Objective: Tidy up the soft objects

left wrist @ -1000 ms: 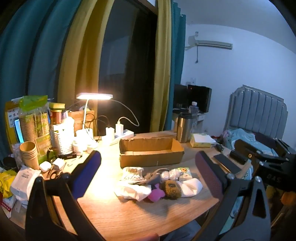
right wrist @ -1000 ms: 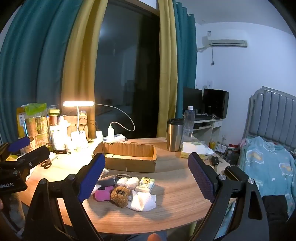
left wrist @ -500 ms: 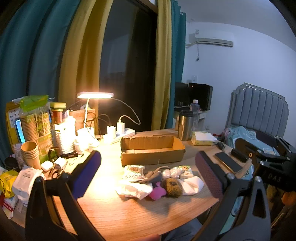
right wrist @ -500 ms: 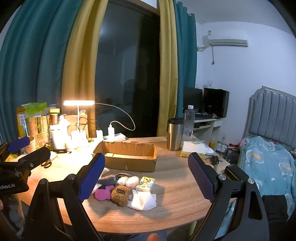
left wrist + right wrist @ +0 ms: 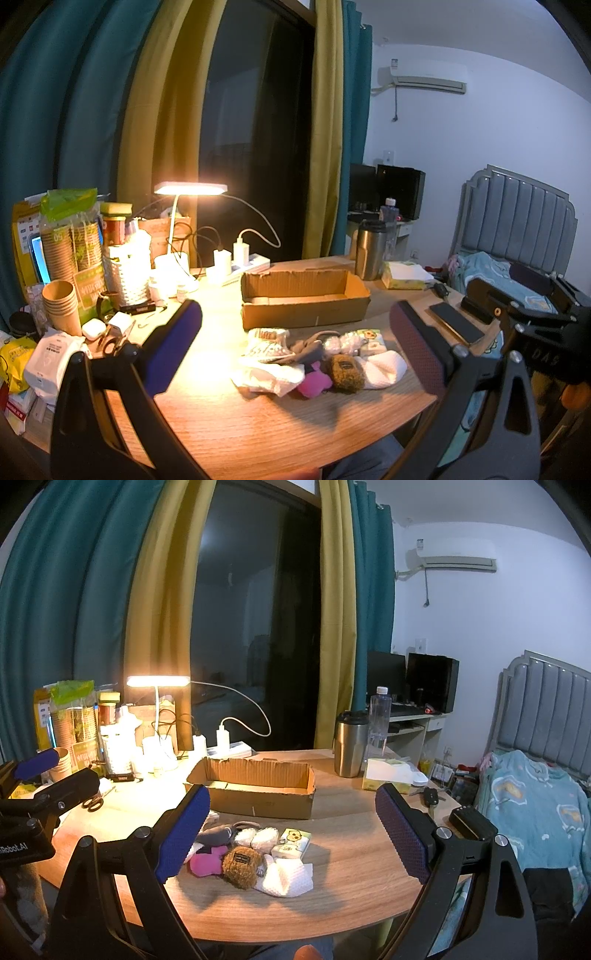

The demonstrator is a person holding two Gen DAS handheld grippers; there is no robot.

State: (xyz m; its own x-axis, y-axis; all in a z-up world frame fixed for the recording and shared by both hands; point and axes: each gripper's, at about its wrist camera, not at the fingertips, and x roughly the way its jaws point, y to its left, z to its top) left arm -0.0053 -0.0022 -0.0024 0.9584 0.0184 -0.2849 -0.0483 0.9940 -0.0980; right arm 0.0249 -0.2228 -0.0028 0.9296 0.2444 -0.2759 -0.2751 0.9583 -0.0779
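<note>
A heap of soft objects (image 5: 317, 360) lies on the wooden table near its front edge: a brown plush (image 5: 345, 372), a pink piece (image 5: 314, 382), white socks (image 5: 382, 363) and a grey piece. In the right wrist view the same heap (image 5: 255, 849) shows with the brown plush (image 5: 242, 862) in front. Behind it stands an open cardboard box (image 5: 304, 299) (image 5: 255, 788). My left gripper (image 5: 295, 332) hangs open above the near table. My right gripper (image 5: 291, 825) is open too, held back from the heap. Neither holds anything.
A lit desk lamp (image 5: 190, 190), paper cups (image 5: 61, 304), a basket and chargers crowd the table's left. A steel tumbler (image 5: 351, 744), a tissue box (image 5: 388, 779) and a phone (image 5: 456, 323) sit at the right. A bed (image 5: 535, 805) lies beyond.
Both views have drifted slightly; the left gripper has risen a little and pulled back. Both grippers stay open and the heap has not moved.
</note>
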